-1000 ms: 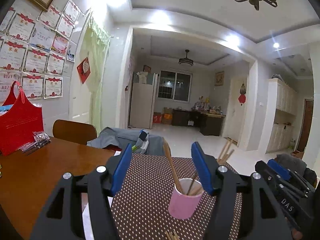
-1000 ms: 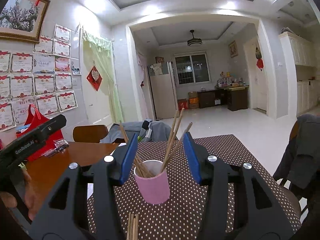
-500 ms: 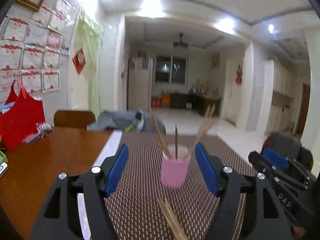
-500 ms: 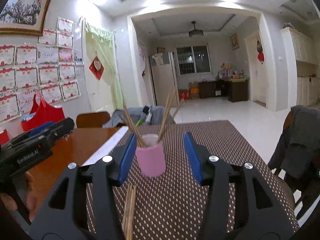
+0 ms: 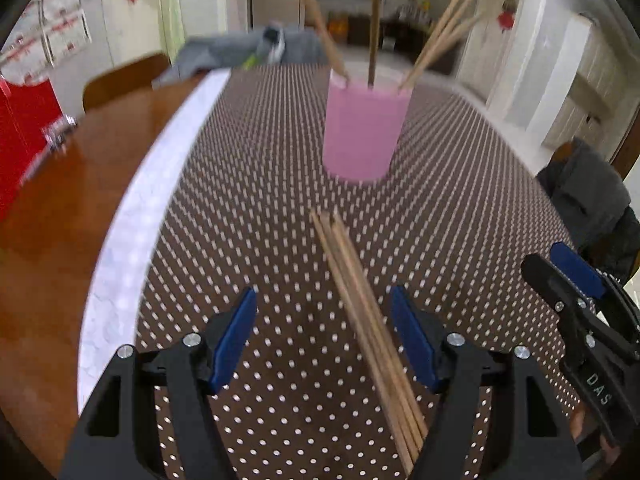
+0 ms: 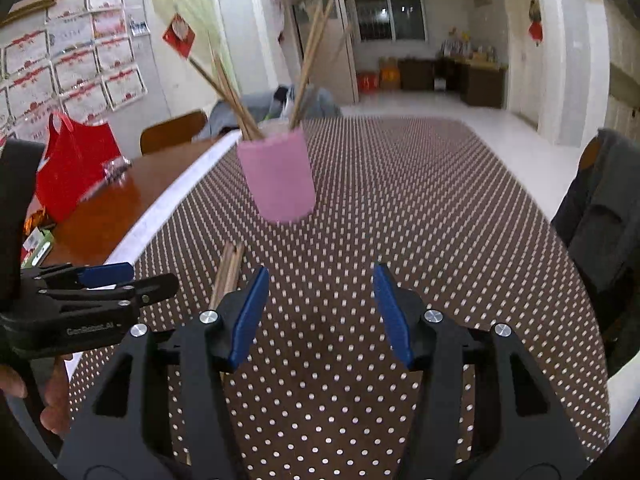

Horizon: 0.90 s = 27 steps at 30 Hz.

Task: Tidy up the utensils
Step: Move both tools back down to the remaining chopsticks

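**Loose chopsticks waiting on the table, others already in the cup**

A small bundle of loose chopsticks [image 5: 368, 332] is lying flat on the dotted tablecloth [image 5: 248, 208], pale wood, thin and straight, packed side by side and pointing toward a pink cup [image 5: 364, 128]. The bundle is sitting between the fingers of the left gripper [image 5: 324, 336], closer to its right finger, and is not being touched. Just beyond the near tips of the bundle, the cup is standing upright with several chopsticks already fanning out of its rim in different directions.

Judging from this, the sorting is partly done: some chopsticks are standing in the cup, while the bundle on the cloth remains to be picked up and dropped in.

The left gripper is hovering low over the bundle with its blue-padded fingers spread wide and holding nothing. The right gripper [image 6: 320, 316] is also spread apart and empty, hanging above bare cloth just beside the bundle, which is lying to its left in the right wrist view.

Further out, a polished wooden table [image 5: 60, 220] is showing beside the cloth, with a red bag [image 6: 76, 168] resting on it near the wall.
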Each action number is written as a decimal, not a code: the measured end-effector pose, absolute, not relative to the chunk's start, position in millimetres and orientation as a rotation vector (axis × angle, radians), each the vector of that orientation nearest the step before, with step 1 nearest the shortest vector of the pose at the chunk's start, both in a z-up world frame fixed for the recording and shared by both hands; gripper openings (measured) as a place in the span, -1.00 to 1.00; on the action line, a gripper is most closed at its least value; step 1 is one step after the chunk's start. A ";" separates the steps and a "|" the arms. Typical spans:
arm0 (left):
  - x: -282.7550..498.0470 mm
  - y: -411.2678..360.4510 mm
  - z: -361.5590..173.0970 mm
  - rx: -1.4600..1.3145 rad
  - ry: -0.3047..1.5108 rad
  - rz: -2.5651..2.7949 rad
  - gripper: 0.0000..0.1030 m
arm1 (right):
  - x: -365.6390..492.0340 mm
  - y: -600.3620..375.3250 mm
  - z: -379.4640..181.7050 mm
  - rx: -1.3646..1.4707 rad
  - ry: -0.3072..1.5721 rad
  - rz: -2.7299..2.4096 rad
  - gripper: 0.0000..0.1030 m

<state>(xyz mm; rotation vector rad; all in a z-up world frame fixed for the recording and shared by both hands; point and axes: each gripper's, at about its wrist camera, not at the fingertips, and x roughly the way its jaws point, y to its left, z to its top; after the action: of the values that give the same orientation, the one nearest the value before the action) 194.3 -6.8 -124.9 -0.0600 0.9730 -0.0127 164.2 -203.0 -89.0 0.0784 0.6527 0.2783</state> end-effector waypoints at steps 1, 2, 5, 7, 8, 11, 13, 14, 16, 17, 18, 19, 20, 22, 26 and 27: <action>197.0 -5.5 -129.8 -0.064 0.993 -0.005 0.33 | 166.3 -203.0 -92.7 0.081 0.671 0.284 0.05; 199.2 -4.8 -133.9 -0.066 1.006 0.001 0.33 | 168.0 -203.1 -95.9 0.085 0.685 0.290 0.05; 206.3 -4.7 -148.8 -0.067 1.075 0.017 0.33 | 172.5 -201.6 -102.1 0.090 0.711 0.295 0.07; 208.0 -6.6 -155.2 -0.057 1.097 0.025 0.33 | 174.4 -201.6 -106.0 0.096 0.725 0.300 0.07; 209.0 -7.1 -156.1 -0.052 1.105 0.029 0.33 | 175.1 -201.7 -107.1 0.097 0.729 0.301 0.07; 215.1 -10.1 -161.8 -0.048 1.125 0.025 0.33 | 176.5 -202.0 -112.0 0.101 0.742 0.305 0.08; 217.4 -11.6 -166.9 -0.034 1.143 0.032 0.33 | 177.4 -202.7 -113.1 0.104 0.746 0.307 0.08; 219.3 -11.7 -169.7 -0.027 1.154 0.035 0.33 | 177.4 -203.2 -113.6 0.105 0.746 0.308 0.08; 222.3 -9.7 -171.6 -0.033 1.150 0.038 0.33 | 177.5 -204.5 -113.9 0.107 0.745 0.309 0.08; 222.5 -8.7 -171.3 -0.033 1.150 0.040 0.33 | 177.6 -205.1 -113.9 0.107 0.744 0.309 0.09; 222.8 -8.2 -171.0 -0.033 1.151 0.041 0.33 | 178.4 -205.7 -113.8 0.109 0.745 0.309 0.09; 225.0 -7.3 -171.2 -0.030 1.151 0.041 0.33 | 179.0 -206.1 -113.4 0.110 0.745 0.308 0.09; 226.1 -7.3 -171.0 -0.023 1.149 0.040 0.33 | 179.3 -206.8 -113.3 0.111 0.745 0.307 0.09; 225.1 -7.4 -171.2 -0.015 1.147 0.039 0.33 | 180.0 -207.6 -112.9 0.115 0.746 0.308 0.10; 222.1 -5.9 -171.7 -0.027 1.155 0.038 0.33 | 180.9 -206.6 -112.2 0.110 0.747 0.314 0.10; 221.9 -5.3 -173.3 -0.032 1.159 0.034 0.33 | 181.4 -205.8 -112.3 0.108 0.749 0.316 0.10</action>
<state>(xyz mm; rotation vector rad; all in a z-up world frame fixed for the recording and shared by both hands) 221.9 -5.3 -173.3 -0.0319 1.1593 0.0343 181.4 -205.8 -112.3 0.1077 0.7494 0.3164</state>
